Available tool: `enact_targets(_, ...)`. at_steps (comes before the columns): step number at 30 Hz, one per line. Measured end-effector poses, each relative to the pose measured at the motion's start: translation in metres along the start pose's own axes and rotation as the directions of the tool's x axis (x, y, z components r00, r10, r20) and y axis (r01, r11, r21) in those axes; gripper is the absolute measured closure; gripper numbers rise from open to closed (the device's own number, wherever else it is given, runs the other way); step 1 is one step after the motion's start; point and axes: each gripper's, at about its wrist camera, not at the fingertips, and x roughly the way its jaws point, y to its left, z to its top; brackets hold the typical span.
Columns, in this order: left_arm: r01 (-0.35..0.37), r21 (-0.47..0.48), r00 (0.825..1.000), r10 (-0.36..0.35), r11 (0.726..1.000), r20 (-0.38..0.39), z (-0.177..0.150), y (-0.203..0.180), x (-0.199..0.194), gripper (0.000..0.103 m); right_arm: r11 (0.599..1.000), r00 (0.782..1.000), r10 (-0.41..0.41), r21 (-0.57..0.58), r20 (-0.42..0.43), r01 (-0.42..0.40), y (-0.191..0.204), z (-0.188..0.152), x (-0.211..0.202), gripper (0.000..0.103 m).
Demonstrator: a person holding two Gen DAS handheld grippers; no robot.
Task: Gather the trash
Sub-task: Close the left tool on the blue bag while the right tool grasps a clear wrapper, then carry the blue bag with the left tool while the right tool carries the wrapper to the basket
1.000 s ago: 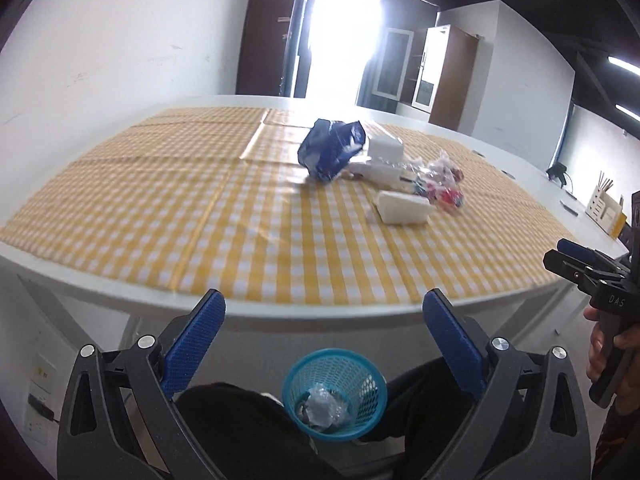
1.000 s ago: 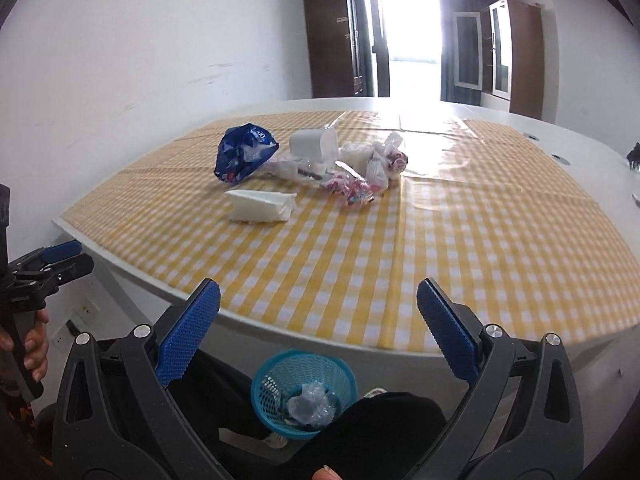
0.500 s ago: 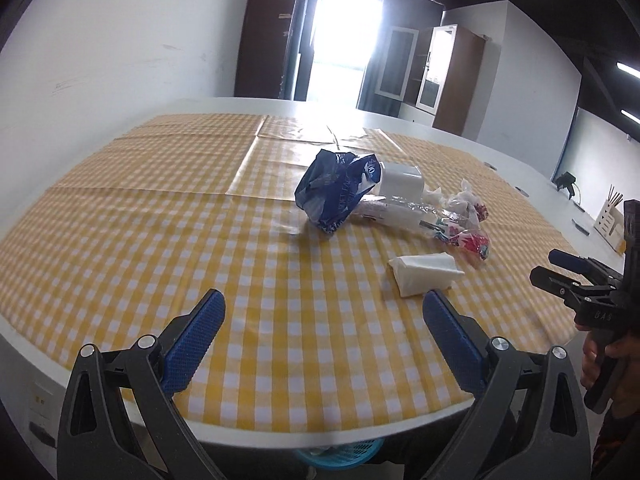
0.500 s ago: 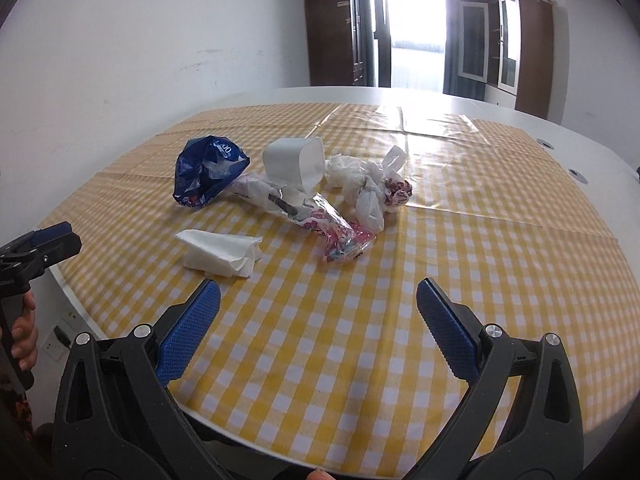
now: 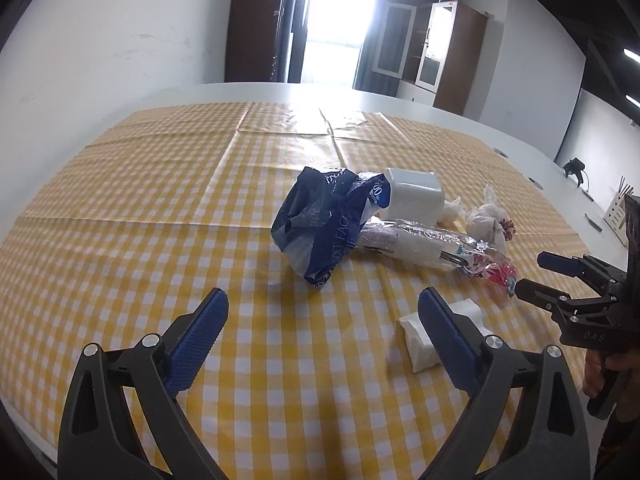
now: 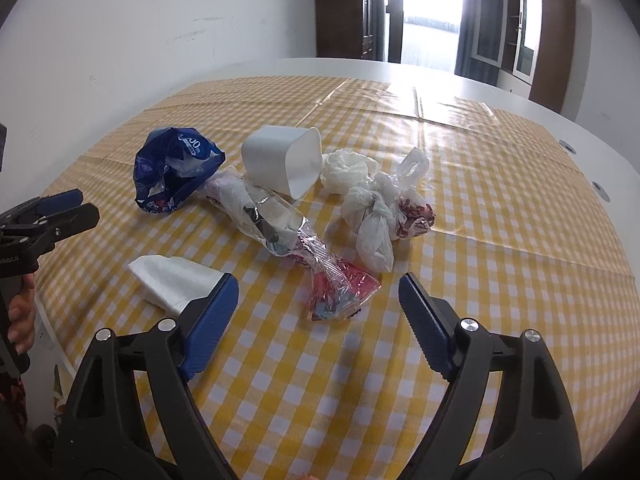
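right tongs (image 6: 319, 298) closing, empty, above clear wrapper (image 6: 288, 236)

This looks like an office meeting room: a long white tabletop (image 5: 460, 120) with rounded ends carries round cable ports (image 6: 567, 144) and a yellow checked cloth (image 5: 160, 208). Against the far wall stand brown cabinets with glass doors (image 5: 432, 52) beside a bright doorway (image 5: 340, 20). The walls (image 5: 120, 28) are plain white, and strip lights (image 5: 632, 54) show at the right.

On the table (image 6: 520, 92), the cup (image 6: 286, 162) lies between wrapper (image 6: 176, 170) and knotted bag (image 6: 376, 212).
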Motion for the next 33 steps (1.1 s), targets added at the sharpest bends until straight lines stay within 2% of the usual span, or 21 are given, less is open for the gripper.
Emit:
enact_targets(1, -0.004, 0.001, 1.000, 0.004, 1.000, -0.007, 0.003, 0.000, 0.005, 0.011, 1.000, 1.000, 0.002, -0.002, -0.009, -0.002, 0.000, 0.001, 0.003, 0.031)
enact_targets(3, -0.013, 0.009, 1.000, 0.013, 1.000, -0.024, 0.008, -0.002, 0.013, 0.016, 1.000, 1.000, 0.007, -0.010, -0.027, -0.007, 0.000, 0.003, 0.009, 0.040)
enact_targets(7, -0.031, 0.031, 0.998, 0.033, 0.999, -0.054, 0.018, -0.005, 0.031, 0.016, 1.000, 0.998, 0.010, -0.019, -0.057, -0.011, 0.000, 0.003, 0.017, 0.049)
enact_targets(10, -0.036, 0.021, 0.996, 0.038, 0.999, -0.080, 0.024, -0.003, 0.044, 0.024, 1.000, 0.997, 0.010, -0.025, -0.073, -0.012, 0.000, 0.004, 0.021, 0.062)
enact_targets(11, -0.038, 0.018, 0.996, 0.040, 0.999, -0.084, 0.026, -0.003, 0.047, 0.027, 1.000, 0.997, 0.011, -0.026, -0.075, -0.013, 0.000, 0.004, 0.022, 0.070)
enact_targets(14, -0.039, 0.016, 0.995, 0.040, 0.999, -0.094, 0.029, -0.003, 0.056, 0.047, 0.999, 0.996, 0.014, -0.041, -0.084, -0.018, 0.002, 0.003, 0.023, 0.085)
enact_targets(16, -0.042, 0.004, 0.995, 0.042, 0.999, -0.095, 0.029, -0.001, 0.059, 0.084, 0.998, 0.997, 0.008, -0.060, -0.079, -0.012, 0.005, 0.002, 0.021, 0.090)
enact_targets(18, -0.040, -0.037, 0.997, 0.037, 0.999, -0.071, 0.028, 0.006, 0.053, 0.091, 0.998, 0.998, 0.014, -0.062, -0.069, -0.018, 0.007, -0.001, 0.018, 0.094)
enact_targets(21, -0.041, -0.079, 0.999, 0.040, 0.996, -0.019, 0.025, 0.011, 0.037, 0.092, 0.999, 0.998, 0.038, -0.034, -0.042, -0.039, 0.006, -0.005, 0.010, 0.096)
enact_targets(25, 0.002, -0.110, 1.000, 0.000, 0.994, 0.021, 0.014, 0.012, 0.013, 0.092, 0.998, 0.998, 0.068, 0.005, -0.011, -0.068, 0.006, -0.010, 0.004, 0.097)
enact_targets(33, 0.052, -0.106, 0.997, -0.045, 0.993, 0.064, -0.002, 0.009, -0.024, 0.092, 0.995, 0.994, 0.090, 0.027, 0.065, -0.092, 0.020, -0.017, -0.013, 0.100)
